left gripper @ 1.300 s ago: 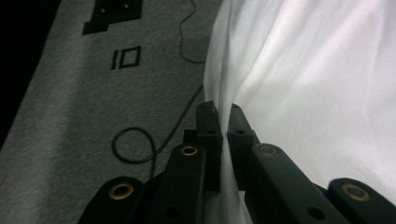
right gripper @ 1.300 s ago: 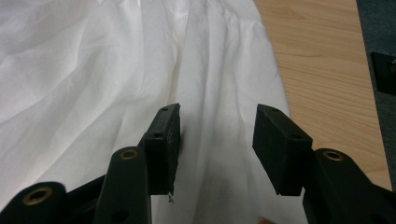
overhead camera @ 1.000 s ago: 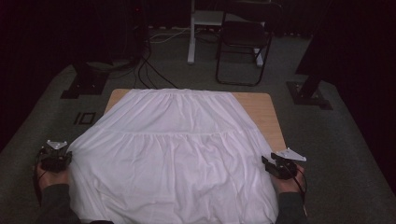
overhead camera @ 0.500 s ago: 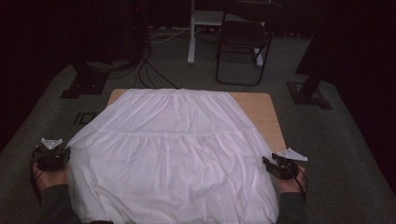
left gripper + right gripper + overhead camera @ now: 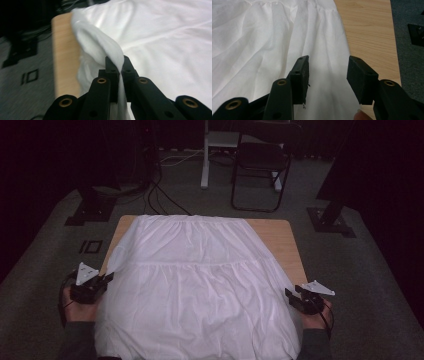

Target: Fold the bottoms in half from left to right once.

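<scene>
Evidently, left gripper was clamped on the cloth edge at 9 o'clock of the bench; right gripper, jaws apart, hovered over the cloth edge at 4 o'clock.

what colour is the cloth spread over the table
Plain white cloth, no pattern; clearest in the right gripper view.

I can't find any words, brand names or labels to read here. The one mark that looks a bit like writing is on the grey floor beside the table: a dark line next to a dark square, a little like the number ten. It may just be a marking and not a number at all.
</scene>
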Action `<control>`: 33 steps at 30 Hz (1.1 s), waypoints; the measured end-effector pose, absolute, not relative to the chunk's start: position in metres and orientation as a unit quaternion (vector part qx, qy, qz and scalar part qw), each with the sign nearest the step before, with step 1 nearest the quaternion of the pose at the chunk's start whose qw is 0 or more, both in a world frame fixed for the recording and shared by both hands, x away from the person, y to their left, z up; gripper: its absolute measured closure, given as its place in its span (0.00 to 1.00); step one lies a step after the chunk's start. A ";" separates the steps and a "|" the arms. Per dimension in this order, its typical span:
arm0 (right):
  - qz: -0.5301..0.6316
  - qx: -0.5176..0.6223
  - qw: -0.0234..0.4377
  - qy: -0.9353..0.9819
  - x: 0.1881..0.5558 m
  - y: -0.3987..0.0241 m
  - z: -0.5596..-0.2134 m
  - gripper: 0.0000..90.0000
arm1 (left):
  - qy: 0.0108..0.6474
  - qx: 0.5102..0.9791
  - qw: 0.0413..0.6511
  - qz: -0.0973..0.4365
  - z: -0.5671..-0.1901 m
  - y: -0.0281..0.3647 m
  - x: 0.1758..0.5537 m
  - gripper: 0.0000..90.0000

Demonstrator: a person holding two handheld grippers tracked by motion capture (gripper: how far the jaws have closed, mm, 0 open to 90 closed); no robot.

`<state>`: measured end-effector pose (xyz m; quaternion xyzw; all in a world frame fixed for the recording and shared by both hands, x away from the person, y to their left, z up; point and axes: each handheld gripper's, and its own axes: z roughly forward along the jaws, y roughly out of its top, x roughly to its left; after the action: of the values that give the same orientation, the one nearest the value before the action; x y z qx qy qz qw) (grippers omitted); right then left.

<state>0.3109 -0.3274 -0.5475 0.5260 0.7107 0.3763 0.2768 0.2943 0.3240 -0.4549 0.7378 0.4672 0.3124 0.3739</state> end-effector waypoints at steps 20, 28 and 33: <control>0.382 0.518 0.265 0.718 0.314 -0.321 -0.551 0.60 | 0.317 0.815 0.415 0.249 -0.439 0.189 0.327 0.98; 0.388 0.518 0.258 0.717 0.315 -0.319 -0.551 0.63 | 0.287 0.831 0.432 0.200 -0.450 0.146 0.356 0.98; 0.390 0.518 0.253 0.718 0.315 -0.317 -0.552 0.64 | 0.284 0.834 0.442 0.170 -0.460 0.127 0.369 0.98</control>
<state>0.3151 -0.3175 -0.5521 0.5182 0.7180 0.3900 0.2526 0.3691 0.1272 -0.4600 0.8338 0.2837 0.1705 0.4418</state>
